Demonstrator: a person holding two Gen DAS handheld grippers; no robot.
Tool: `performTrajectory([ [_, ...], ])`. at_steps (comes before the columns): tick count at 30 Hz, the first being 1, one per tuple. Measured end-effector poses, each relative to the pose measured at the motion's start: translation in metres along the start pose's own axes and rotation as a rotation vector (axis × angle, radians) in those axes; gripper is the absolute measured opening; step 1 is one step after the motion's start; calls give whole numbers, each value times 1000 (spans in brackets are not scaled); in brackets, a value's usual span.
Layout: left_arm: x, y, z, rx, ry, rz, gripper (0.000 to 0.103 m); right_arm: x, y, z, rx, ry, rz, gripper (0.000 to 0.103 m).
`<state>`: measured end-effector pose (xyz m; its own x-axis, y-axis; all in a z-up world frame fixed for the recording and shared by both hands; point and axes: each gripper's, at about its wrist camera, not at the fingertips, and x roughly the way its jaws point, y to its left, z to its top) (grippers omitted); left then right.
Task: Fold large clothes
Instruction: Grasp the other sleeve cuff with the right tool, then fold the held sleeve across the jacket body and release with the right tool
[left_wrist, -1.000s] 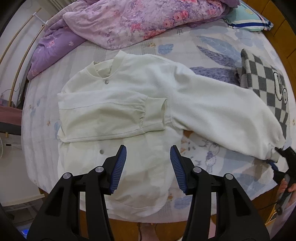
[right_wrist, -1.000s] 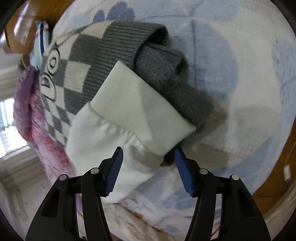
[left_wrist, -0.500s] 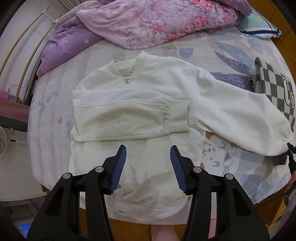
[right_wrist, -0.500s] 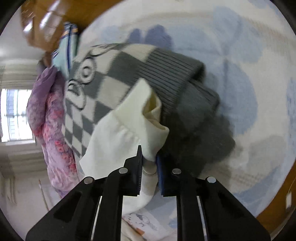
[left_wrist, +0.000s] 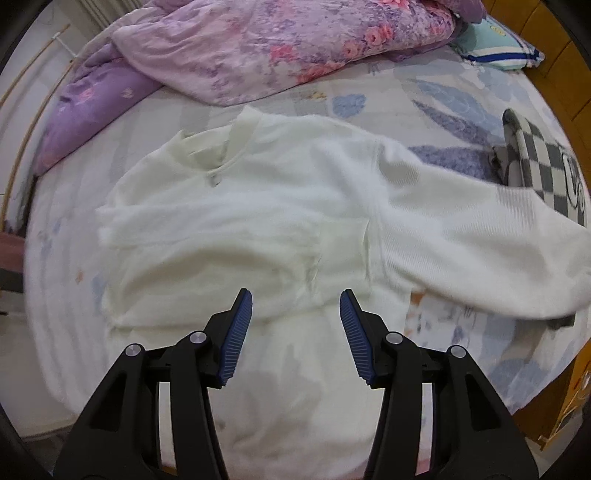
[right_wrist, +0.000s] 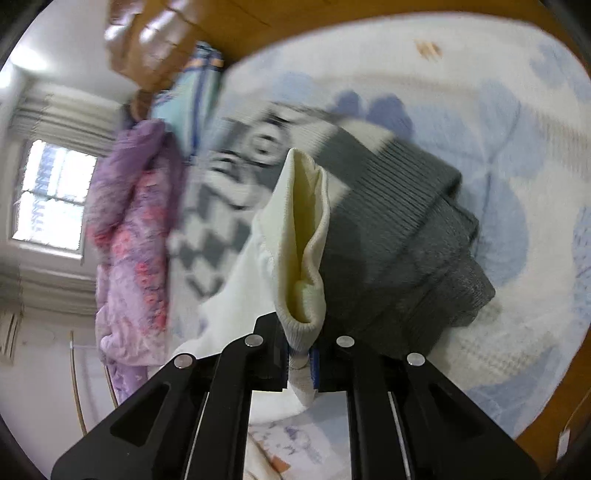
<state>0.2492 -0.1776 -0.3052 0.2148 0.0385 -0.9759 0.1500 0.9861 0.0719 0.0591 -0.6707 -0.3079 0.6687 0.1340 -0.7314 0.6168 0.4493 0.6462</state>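
Note:
A cream-white jacket (left_wrist: 258, 206) lies face up on the bed, collar toward the far side. Its left sleeve is folded across the chest; its right sleeve (left_wrist: 480, 236) stretches out to the right. My left gripper (left_wrist: 295, 332) is open and empty, hovering above the jacket's lower front. My right gripper (right_wrist: 299, 354) is shut on the right sleeve's ribbed cuff (right_wrist: 306, 236) and holds it lifted off the bed, in front of the checkered sweater.
A grey-and-white checkered sweater (left_wrist: 546, 166) lies at the right, also in the right wrist view (right_wrist: 388, 236). A purple floral quilt (left_wrist: 258, 48) is piled at the far side, a teal pillow (left_wrist: 495, 44) far right. The wooden bed edge (left_wrist: 546, 398) runs near right.
My right gripper closed on the sleeve cuff and lifted it up off the bed. My left gripper moved in closer over the jacket, still open.

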Motion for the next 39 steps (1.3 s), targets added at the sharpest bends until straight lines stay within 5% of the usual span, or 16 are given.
performTrajectory([
  [3, 26, -8, 20, 15, -20, -48, 16, -15, 34, 0, -71, -43, 47, 8],
  [6, 63, -16, 39, 4, -22, -111, 5, -35, 61, 4, -125, -73, 114, 7],
  [9, 103, -29, 50, -24, -4, -223, 3, -40, 102, 7, -232, -101, 144, 7],
  [11, 140, -44, 50, -17, 75, -264, 3, -44, 131, 4, -297, -115, 187, 7],
  [13, 175, -60, 41, 17, 85, -197, 2, -37, 166, 1, -351, -92, 233, 7],
  [19, 173, -63, 34, 42, 8, -181, 2, -30, 282, -41, -568, -49, 416, 7],
  [25, 158, -34, 43, 22, 100, -262, 1, 8, 381, -106, -701, 73, 523, 7],
  [29, 102, 34, 39, -55, 36, -275, 1, 53, 428, -171, -740, 197, 542, 7],
  [39, -16, 255, -7, -258, -87, -61, 1, 151, 464, -335, -862, 429, 409, 7],
])
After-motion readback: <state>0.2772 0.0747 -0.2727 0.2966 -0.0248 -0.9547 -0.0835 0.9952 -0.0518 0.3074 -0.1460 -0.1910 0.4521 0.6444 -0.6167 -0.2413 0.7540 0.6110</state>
